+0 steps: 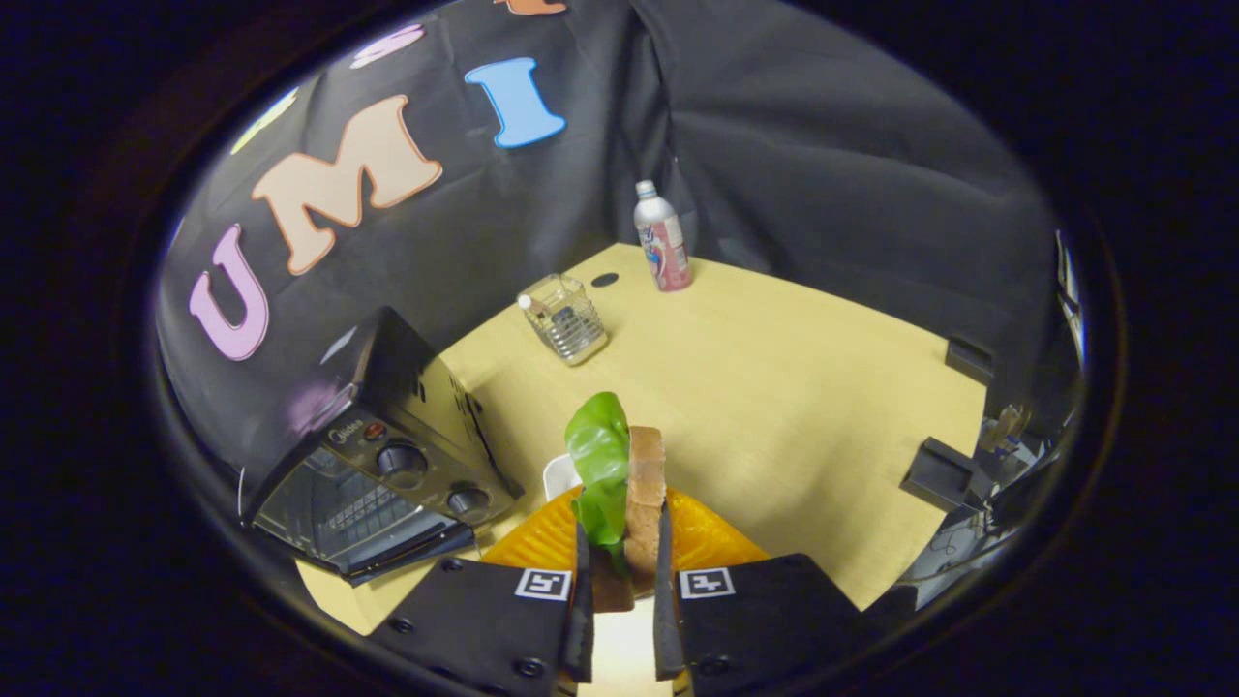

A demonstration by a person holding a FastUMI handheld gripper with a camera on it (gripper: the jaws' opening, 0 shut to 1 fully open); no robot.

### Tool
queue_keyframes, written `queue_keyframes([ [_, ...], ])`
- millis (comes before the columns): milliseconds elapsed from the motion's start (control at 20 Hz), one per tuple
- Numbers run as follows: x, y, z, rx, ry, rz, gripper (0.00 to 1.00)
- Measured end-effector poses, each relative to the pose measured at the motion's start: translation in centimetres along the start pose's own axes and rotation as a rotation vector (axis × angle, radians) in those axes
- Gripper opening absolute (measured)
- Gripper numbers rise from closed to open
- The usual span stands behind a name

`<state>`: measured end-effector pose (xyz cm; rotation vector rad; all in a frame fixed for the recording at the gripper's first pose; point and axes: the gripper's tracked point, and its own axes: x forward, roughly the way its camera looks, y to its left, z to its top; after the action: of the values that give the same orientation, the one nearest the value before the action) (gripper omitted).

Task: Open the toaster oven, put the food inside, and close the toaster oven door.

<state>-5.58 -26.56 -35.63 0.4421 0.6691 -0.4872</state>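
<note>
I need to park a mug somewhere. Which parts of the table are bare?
The wide stretch of table between the bottle, wire basket and black blocks is bare. It's crowded near the claw, shut on the sandwich, above the orange plate beside the toaster oven.

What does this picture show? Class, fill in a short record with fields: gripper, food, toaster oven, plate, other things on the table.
gripper: gripper fingers shut on the sandwich
food: sandwich, bread slice with green lettuce, held upright above the plate
toaster oven: toaster oven beside the fingers, door ajar
plate: orange plate just beyond the fingers
other things: wire holder, bottle farther across the table
</note>
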Motion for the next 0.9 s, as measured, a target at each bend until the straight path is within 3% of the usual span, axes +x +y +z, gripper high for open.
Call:
queue_keyframes([
  [450, -6.9, 5.7, 5.2, 0.219, -0.226, 0.16, 0.26],
  [700, -10.3, 8.4, 3.3, 0.358, -0.229, 0.26, 0.26],
  [900, -11.2, 9.9, -1.0, 0.376, -0.165, 0.284, 0.26],
])
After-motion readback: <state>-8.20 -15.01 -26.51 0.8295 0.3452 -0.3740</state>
